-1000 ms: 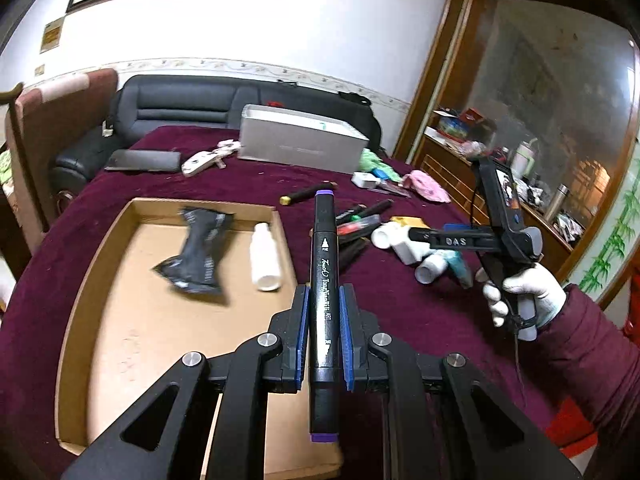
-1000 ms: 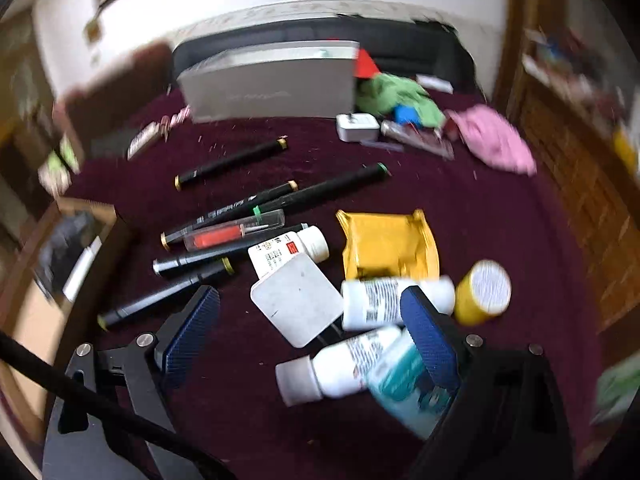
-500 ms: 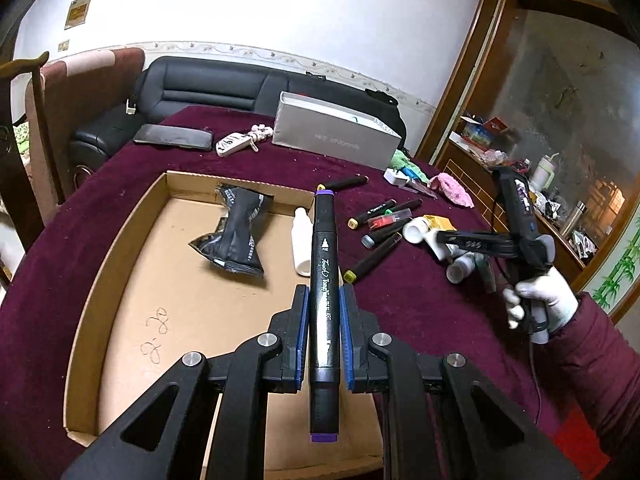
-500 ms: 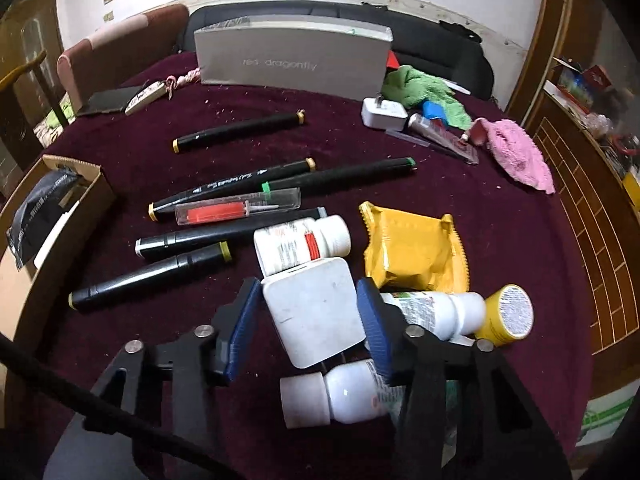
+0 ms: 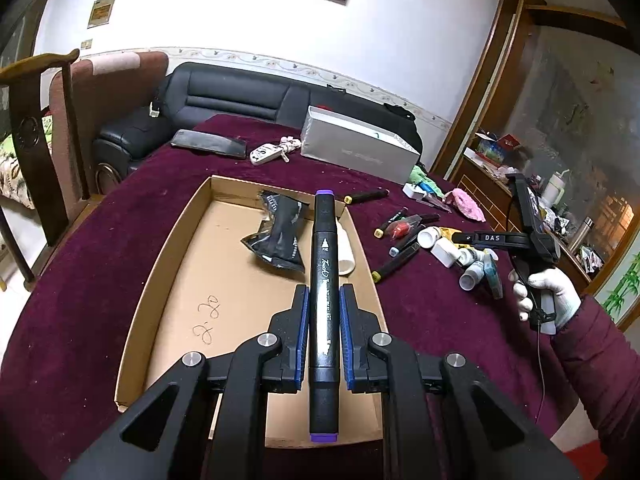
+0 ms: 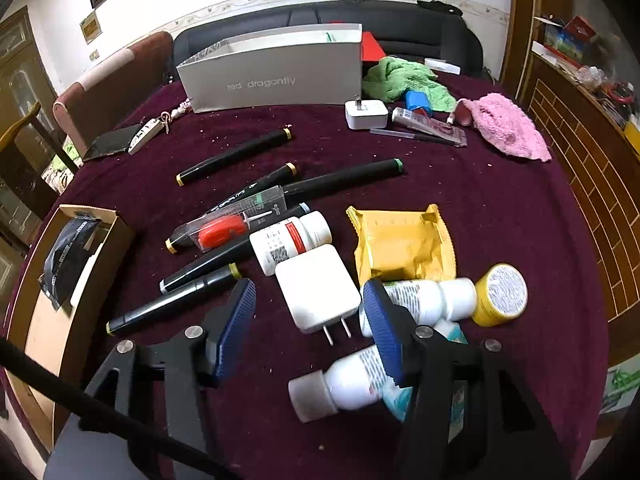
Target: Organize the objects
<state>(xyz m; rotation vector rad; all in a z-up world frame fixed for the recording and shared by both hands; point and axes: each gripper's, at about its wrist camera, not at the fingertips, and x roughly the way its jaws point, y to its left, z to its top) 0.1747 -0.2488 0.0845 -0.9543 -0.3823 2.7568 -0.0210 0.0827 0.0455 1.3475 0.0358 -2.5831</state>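
One stiff, light black marker with purple ends [image 5: 323,304] sits clamped mid-barrel in the left tool [image 5: 323,336], while the right tool [image 6: 310,322], its jaws just reopened, straddles the white square charger plug [image 6: 316,288] untouching.

Left wrist over cardboard tray [image 5: 160,280], right wrist near clutter — both see silver box [image 6: 276,76]

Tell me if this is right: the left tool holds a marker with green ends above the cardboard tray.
Not quite. In the left wrist view the left tool holds a marker with purple ends, not green, above the cardboard tray.
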